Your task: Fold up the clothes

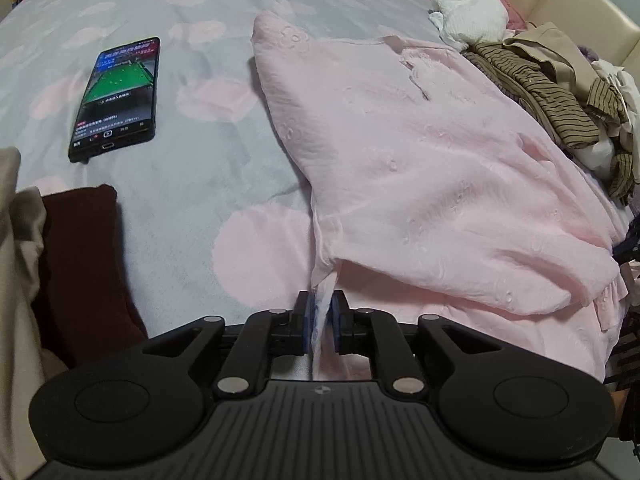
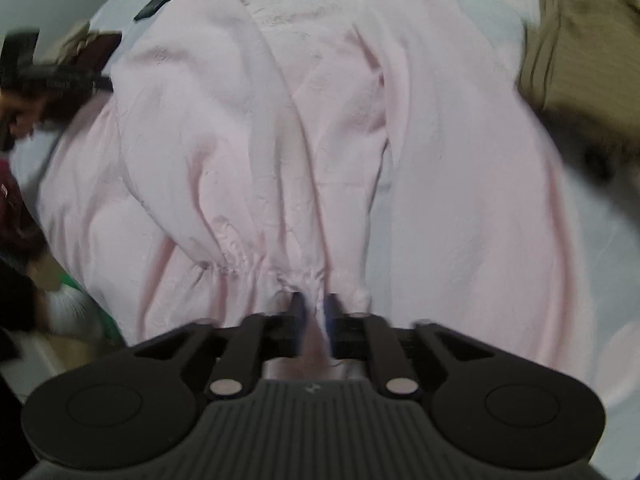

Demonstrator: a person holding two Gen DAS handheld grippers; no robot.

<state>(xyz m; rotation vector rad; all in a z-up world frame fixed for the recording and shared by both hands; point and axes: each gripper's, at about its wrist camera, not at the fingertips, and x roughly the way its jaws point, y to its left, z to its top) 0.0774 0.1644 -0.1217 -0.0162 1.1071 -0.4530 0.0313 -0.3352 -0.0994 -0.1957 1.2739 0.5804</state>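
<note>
Two grippers, both pinching the same pink garment [image 1: 420, 168]. Left gripper [image 1: 323, 312]: jaws pressed together on a thin edge of the fabric, blue pads either side of it. Right gripper [image 2: 314, 308]: jaws closed on a gathered, elasticated hem of the pink cloth; whole right wrist view is motion-blurred, so details are soft.

Garment lies spread on a grey bedsheet with pale pink dots [image 1: 192, 216], running from near centre to far right in the left wrist view. Its right side is cut off by the frame edge and partly covered by a pile of brown striped clothes [image 1: 560, 104]. White crumpled cloth [image 1: 470, 16] sits far right, just beyond the pile.

Phone [image 1: 116, 98] lies screen-up on the sheet, far left, well apart from the garment; screen is lit, text too small to read. In the right wrist view only a dark sliver of it shows at the top left.

Dark maroon cloth [image 1: 80, 264] at near left, beside beige fabric [image 1: 20, 280] that is cut off by the frame; what either item is cannot be told. Left edge of the right wrist view: dark blurred shapes, unreadable.
</note>
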